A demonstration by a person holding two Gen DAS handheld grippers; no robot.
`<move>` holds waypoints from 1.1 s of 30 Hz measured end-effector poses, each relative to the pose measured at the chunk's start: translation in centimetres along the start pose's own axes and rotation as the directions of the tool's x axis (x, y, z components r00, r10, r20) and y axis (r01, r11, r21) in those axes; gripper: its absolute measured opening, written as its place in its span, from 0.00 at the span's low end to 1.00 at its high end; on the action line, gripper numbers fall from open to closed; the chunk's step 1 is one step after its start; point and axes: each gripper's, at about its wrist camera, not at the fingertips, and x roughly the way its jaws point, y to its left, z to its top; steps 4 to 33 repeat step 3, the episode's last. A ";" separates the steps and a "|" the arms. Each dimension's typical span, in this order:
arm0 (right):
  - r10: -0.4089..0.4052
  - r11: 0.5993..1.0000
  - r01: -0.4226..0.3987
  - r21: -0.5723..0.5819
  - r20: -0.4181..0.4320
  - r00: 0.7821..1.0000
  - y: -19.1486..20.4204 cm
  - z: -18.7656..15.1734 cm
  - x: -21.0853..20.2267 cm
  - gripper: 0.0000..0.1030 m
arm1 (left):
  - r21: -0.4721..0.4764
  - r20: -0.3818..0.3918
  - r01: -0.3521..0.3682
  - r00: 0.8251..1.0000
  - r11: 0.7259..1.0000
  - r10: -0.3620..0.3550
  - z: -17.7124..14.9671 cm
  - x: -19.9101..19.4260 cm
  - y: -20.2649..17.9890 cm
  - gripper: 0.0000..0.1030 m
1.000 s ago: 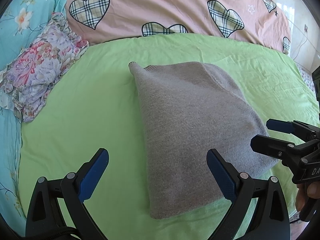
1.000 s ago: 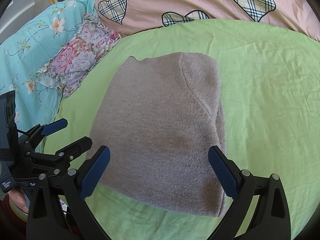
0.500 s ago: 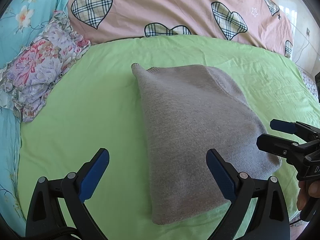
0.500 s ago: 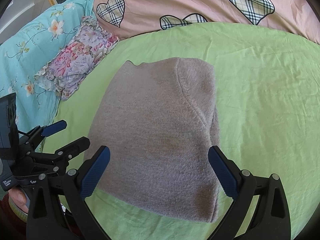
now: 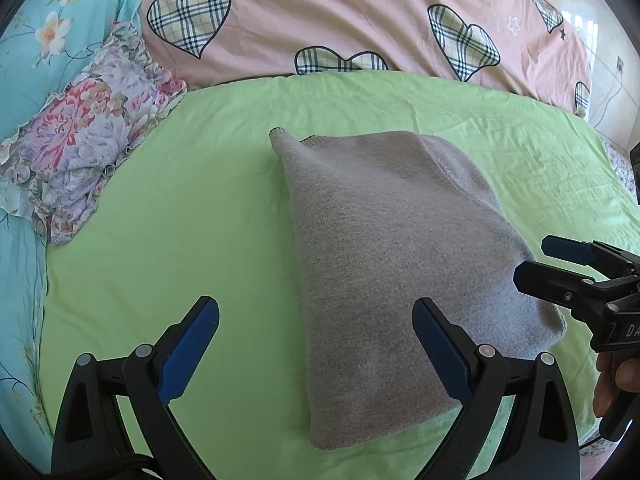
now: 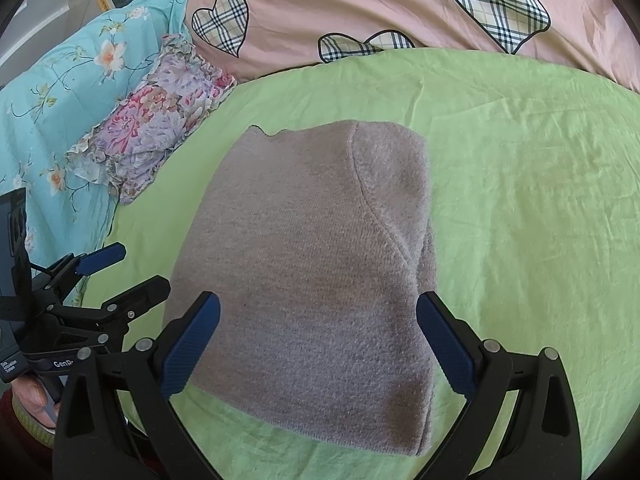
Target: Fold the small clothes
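Note:
A folded grey knit garment [image 5: 392, 256] lies flat on the green sheet [image 5: 192, 220]; it also shows in the right wrist view [image 6: 312, 264]. My left gripper [image 5: 316, 344] is open and empty, hovering above the garment's near left edge. My right gripper [image 6: 318, 340] is open and empty, above the garment's near edge. Each gripper shows in the other's view: the right one [image 5: 560, 264] beside the garment's right corner, the left one [image 6: 120, 276] beside its left edge.
A floral frilled pillow [image 5: 80, 160] lies at the left on a turquoise flowered cover [image 5: 40, 40]. A pink quilt with plaid hearts [image 5: 340, 20] runs along the back. The green sheet [image 6: 540, 200] stretches to the right of the garment.
Both grippers have drawn back slightly toward me; the garment lies a little farther and lower in both views. Both grippers stay open and the garment has not moved on the sheet.

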 end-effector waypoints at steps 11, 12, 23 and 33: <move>0.000 1.000 0.000 0.006 0.003 1.000 -0.1 0.0 0.2 0.96 | -0.003 -0.007 0.002 1.000 1.000 -0.002 0.0 0.2 0.1 0.95; 0.000 1.000 0.000 0.006 0.003 1.000 -0.1 0.0 0.2 0.96 | -0.003 -0.007 0.002 1.000 1.000 -0.002 0.0 0.2 0.1 0.95; 0.000 1.000 0.000 0.006 0.003 1.000 -0.1 0.0 0.2 0.96 | -0.003 -0.007 0.002 1.000 1.000 -0.002 0.0 0.2 0.1 0.95; 0.000 1.000 0.000 0.006 0.003 1.000 -0.1 0.0 0.2 0.96 | -0.003 -0.007 0.002 1.000 1.000 -0.002 0.0 0.2 0.1 0.95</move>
